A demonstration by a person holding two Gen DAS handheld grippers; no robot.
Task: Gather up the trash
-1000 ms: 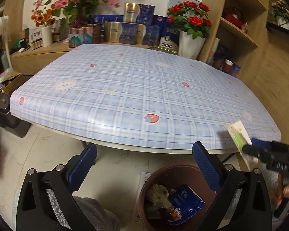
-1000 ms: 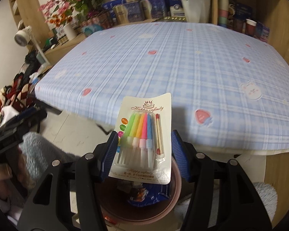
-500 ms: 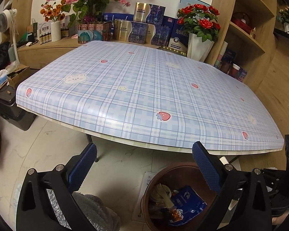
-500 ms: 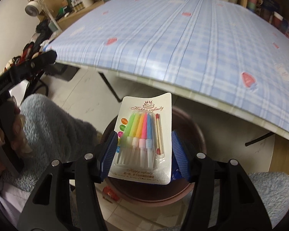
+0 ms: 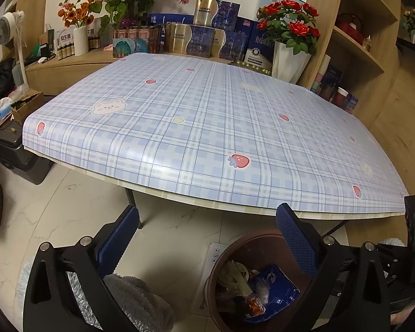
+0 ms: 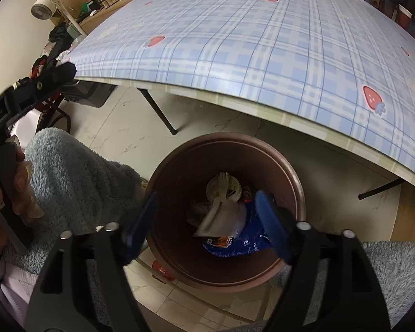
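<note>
The right gripper (image 6: 207, 215) hangs with its 2 blue fingers (image 6: 265, 213) spread wide and nothing between them, directly above the brown trash bin (image 6: 296, 191) on the floor by the table's near edge. Inside the bin lie a white packet (image 6: 221, 218), a blue wrapper (image 6: 243, 246) and a disposable fork on a lid (image 6: 222, 185). The left gripper (image 5: 207, 238) is likewise open and empty, held beside the bin. The checked tablecloth (image 5: 196, 127) shows no litter, so collection looks essentially finished as far as both views reach.
</note>
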